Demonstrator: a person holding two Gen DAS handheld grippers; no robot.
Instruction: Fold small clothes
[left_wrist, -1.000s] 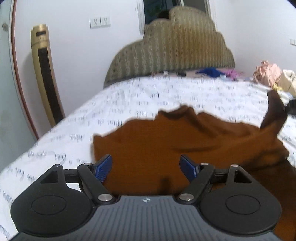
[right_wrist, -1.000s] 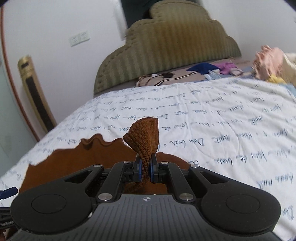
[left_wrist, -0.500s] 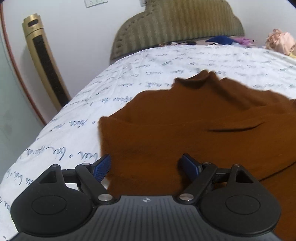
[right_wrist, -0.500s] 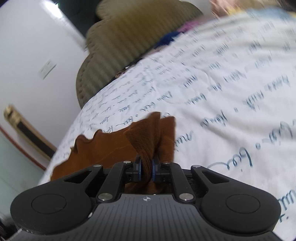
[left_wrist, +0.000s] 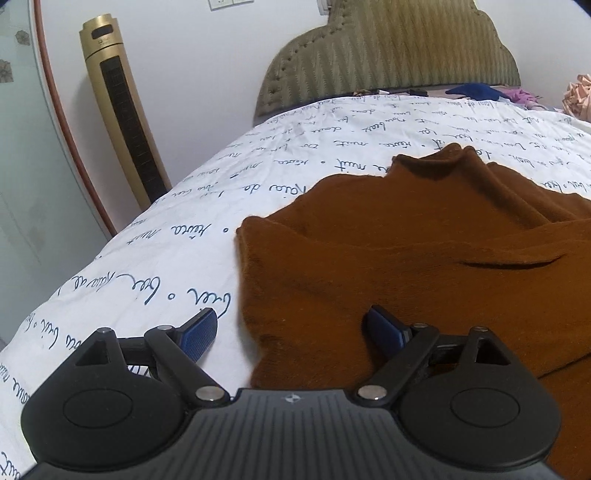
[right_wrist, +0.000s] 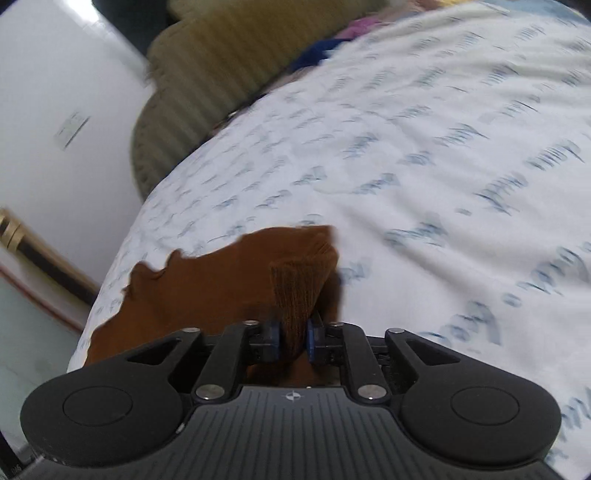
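A brown knit garment (left_wrist: 406, 258) lies spread on the white bed sheet (left_wrist: 166, 266) with blue writing. My left gripper (left_wrist: 290, 317) hovers low over its near left corner. Its jaws are wide and still opening, the left finger over the sheet and the right finger over the cloth, and neither pad presses on anything. In the right wrist view the garment (right_wrist: 207, 288) lies ahead and to the left. My right gripper (right_wrist: 294, 328) has the ribbed cuff (right_wrist: 299, 280) between its pads. These jaws are opening, and the cuff still fills the gap.
A padded olive headboard (left_wrist: 388, 55) stands at the far end of the bed. A gold tower fan (left_wrist: 118, 110) stands by the wall on the left, next to a glass panel (left_wrist: 22, 184). A blue cloth (left_wrist: 472, 90) and pink clothes (left_wrist: 578, 96) lie at the far right.
My left gripper came down closer to the garment and its jaws widened. My right gripper rolled and sank, laying the raised cuff down toward the bed, and its pads parted a little.
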